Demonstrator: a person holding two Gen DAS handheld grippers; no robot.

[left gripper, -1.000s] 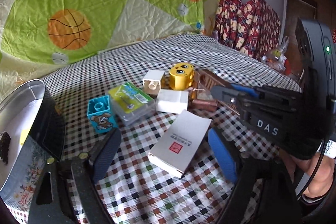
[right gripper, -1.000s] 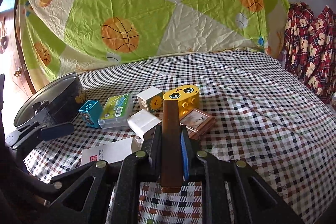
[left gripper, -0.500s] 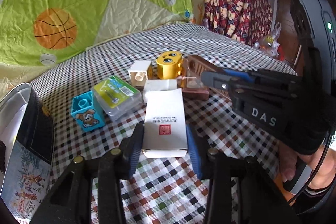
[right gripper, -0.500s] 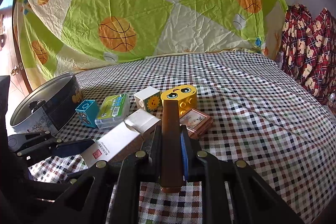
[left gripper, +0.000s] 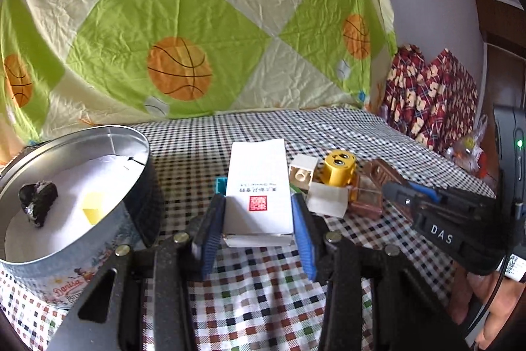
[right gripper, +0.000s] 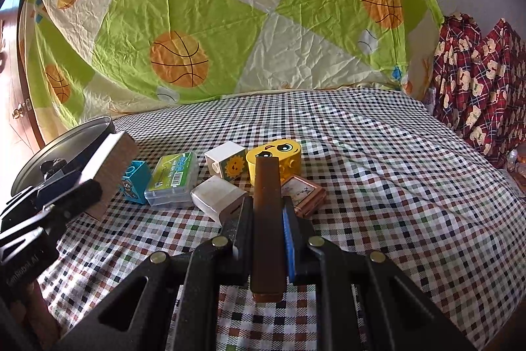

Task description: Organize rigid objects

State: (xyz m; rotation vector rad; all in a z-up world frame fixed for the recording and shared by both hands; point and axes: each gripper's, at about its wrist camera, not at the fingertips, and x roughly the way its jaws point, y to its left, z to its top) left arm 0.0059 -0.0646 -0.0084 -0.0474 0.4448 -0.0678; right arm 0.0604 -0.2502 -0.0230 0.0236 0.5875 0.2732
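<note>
My left gripper (left gripper: pixel 258 219) is shut on a white rectangular box (left gripper: pixel 258 186) with a red stamp, held above the checkered cloth, next to a round metal tin (left gripper: pixel 65 186). The box (right gripper: pixel 108 166) and left gripper also show at the left of the right wrist view. My right gripper (right gripper: pixel 267 219) is shut on a flat brown piece (right gripper: pixel 267 219) held on edge. Behind it lie a yellow face block (right gripper: pixel 276 157), a white sun block (right gripper: pixel 227 163), a white block (right gripper: pixel 218 196), a clear green-labelled case (right gripper: pixel 172 180), a teal block (right gripper: pixel 136 180) and a brown framed tile (right gripper: pixel 304 191).
The tin holds white paper, a dark lump (left gripper: pixel 37 198) and a yellow piece (left gripper: pixel 93 211). A basketball-print quilt (right gripper: pixel 230 22) hangs behind the table. Red patterned cloth (right gripper: pixel 476 87) is piled at the right. The right gripper body (left gripper: pixel 460 219) sits at the right of the left wrist view.
My left gripper closed on the white box, lifted it off the cloth and swung left toward the tin. The right gripper kept its hold on the brown piece and barely moved.
</note>
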